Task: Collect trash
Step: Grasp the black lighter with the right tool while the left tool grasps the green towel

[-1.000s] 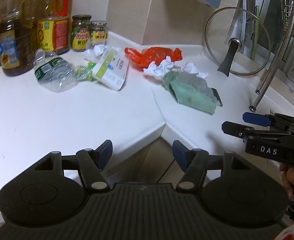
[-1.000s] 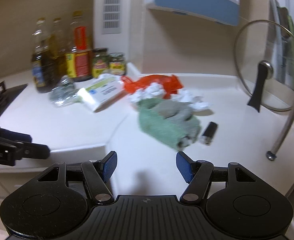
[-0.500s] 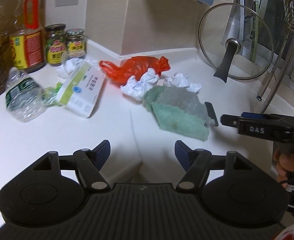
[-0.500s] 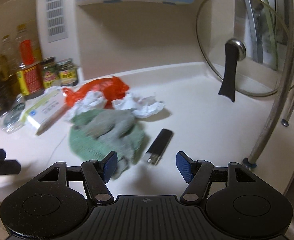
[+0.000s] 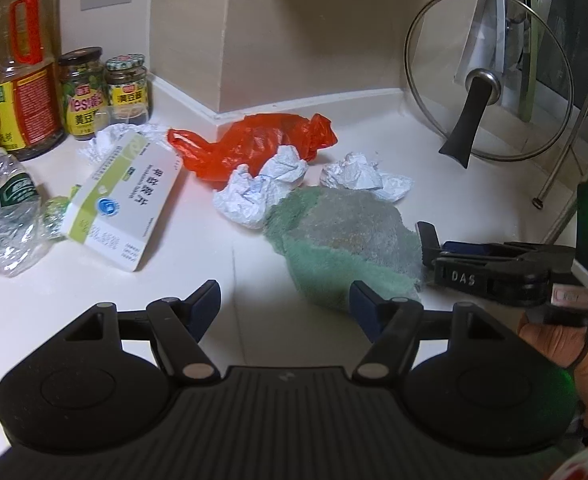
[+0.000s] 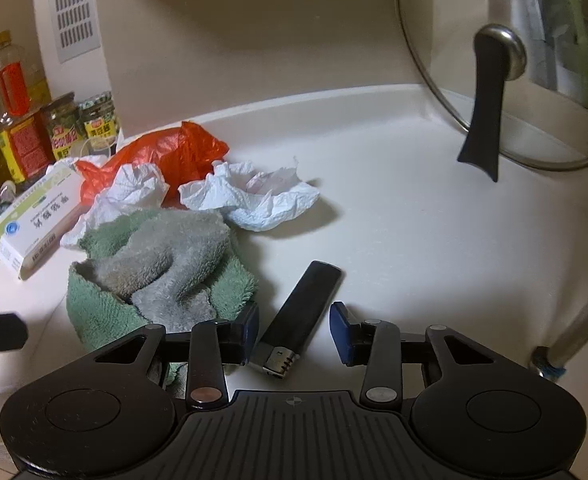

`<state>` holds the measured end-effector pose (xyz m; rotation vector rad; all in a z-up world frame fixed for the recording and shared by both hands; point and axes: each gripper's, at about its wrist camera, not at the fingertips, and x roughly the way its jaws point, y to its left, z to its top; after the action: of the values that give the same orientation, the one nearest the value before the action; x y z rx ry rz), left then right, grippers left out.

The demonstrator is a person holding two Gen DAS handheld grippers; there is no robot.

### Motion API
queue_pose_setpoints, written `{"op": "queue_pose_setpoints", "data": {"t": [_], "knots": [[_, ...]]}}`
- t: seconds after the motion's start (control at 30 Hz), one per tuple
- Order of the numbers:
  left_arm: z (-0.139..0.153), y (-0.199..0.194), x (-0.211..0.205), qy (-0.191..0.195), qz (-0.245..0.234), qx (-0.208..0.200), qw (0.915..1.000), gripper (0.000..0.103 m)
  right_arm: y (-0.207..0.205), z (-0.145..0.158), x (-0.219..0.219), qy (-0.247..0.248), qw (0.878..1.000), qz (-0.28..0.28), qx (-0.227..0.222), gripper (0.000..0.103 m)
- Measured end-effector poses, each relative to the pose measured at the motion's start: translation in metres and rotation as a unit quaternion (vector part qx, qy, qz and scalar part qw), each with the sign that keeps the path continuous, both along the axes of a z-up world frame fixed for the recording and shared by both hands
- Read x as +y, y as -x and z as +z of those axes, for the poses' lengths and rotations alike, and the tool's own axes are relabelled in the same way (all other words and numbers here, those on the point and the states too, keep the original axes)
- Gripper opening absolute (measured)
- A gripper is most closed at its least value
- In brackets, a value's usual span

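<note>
A black lighter [image 6: 300, 320] lies flat on the white countertop [image 6: 414, 240], metal head toward the camera, just right of a crumpled green-and-grey towel [image 6: 162, 268]. The right gripper [image 6: 294, 330] straddles the lighter: its jaws have just been closing, the left pad sits at or just beside the lighter's edge, and a visible gap separates the right pad from it, so no grip is established. In the left wrist view this gripper [image 5: 440, 246] enters from the right at the towel's [image 5: 346, 240] edge, held by a hand [image 5: 566, 344]. The left gripper [image 5: 284, 304] hovers above the counter's front edge, jaws wide apart and holding nothing. Behind the towel lie two wads of crumpled white paper [image 5: 262, 192] [image 5: 364, 176] and a red plastic bag [image 5: 254, 144]. Farther left are a white-and-green carton [image 5: 122, 200] with a third paper wad [image 5: 106, 142] behind it, and a crushed clear bottle [image 5: 6, 216]. Oil bottles [image 5: 22, 76] and two jars [image 5: 106, 92] stand against the wall. A glass pot lid [image 6: 502, 92] leans upright at the right rear.
</note>
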<state>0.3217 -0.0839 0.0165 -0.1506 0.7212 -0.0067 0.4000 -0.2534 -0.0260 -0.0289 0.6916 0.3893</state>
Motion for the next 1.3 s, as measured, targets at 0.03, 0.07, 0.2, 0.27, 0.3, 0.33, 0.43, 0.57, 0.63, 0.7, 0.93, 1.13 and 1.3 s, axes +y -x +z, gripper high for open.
{"op": "queue_pose_setpoints", "data": {"t": [0.03,0.07,0.2,0.27,0.3,0.33,0.43,0.57,0.63,0.7,0.93,1.13,1.3], "knots": [[0.000,-0.003,-0.002,-0.002,-0.003,0.002,1.0000,0.068,0.001,-0.001,0.001,0.005,1.000,0.006,-0.005,0.039],[0.000,-0.006,-0.004,-0.003,-0.006,0.002,1.0000,0.068,0.002,-0.001,0.001,0.006,1.000,0.013,-0.008,0.034],[-0.001,-0.018,-0.014,-0.003,-0.022,0.005,0.9997,0.068,0.006,-0.001,-0.009,0.000,1.000,0.017,-0.011,0.026],[-0.002,-0.025,-0.021,-0.002,-0.031,0.005,0.9995,0.070,0.007,-0.001,-0.015,-0.005,1.000,0.015,-0.008,0.025],[-0.003,-0.028,-0.024,-0.001,-0.035,0.004,0.9994,0.075,0.007,-0.001,-0.018,-0.006,1.000,0.014,-0.008,0.025],[-0.004,-0.032,-0.028,-0.001,-0.039,0.005,0.9992,0.077,0.008,-0.001,-0.021,-0.006,1.000,0.012,-0.008,0.025],[-0.009,-0.044,-0.037,-0.007,-0.047,0.007,0.9988,0.077,0.008,0.000,-0.028,-0.008,1.000,0.007,-0.007,0.025],[-0.018,-0.060,-0.050,-0.036,-0.061,0.018,0.9973,0.078,0.008,-0.002,-0.033,-0.004,1.000,0.007,-0.009,0.025],[-0.021,-0.066,-0.054,-0.052,-0.068,0.024,0.9960,0.078,0.009,-0.002,-0.033,-0.001,1.000,0.008,-0.012,0.025],[-0.024,-0.070,-0.058,-0.066,-0.075,0.030,0.9945,0.077,0.009,-0.003,-0.033,-0.001,1.000,0.007,-0.014,0.025],[-0.021,-0.059,-0.061,-0.073,-0.105,0.025,0.9915,0.023,0.011,-0.003,-0.032,-0.003,1.000,0.012,-0.012,0.026],[-0.010,-0.026,-0.053,-0.043,-0.142,0.033,0.9884,0.015,0.013,-0.002,-0.030,0.001,1.000,0.017,-0.012,0.031],[-0.014,-0.009,-0.044,-0.046,-0.136,0.038,0.9889,0.025,0.016,-0.002,-0.026,0.008,1.000,0.019,-0.015,0.032]]}}
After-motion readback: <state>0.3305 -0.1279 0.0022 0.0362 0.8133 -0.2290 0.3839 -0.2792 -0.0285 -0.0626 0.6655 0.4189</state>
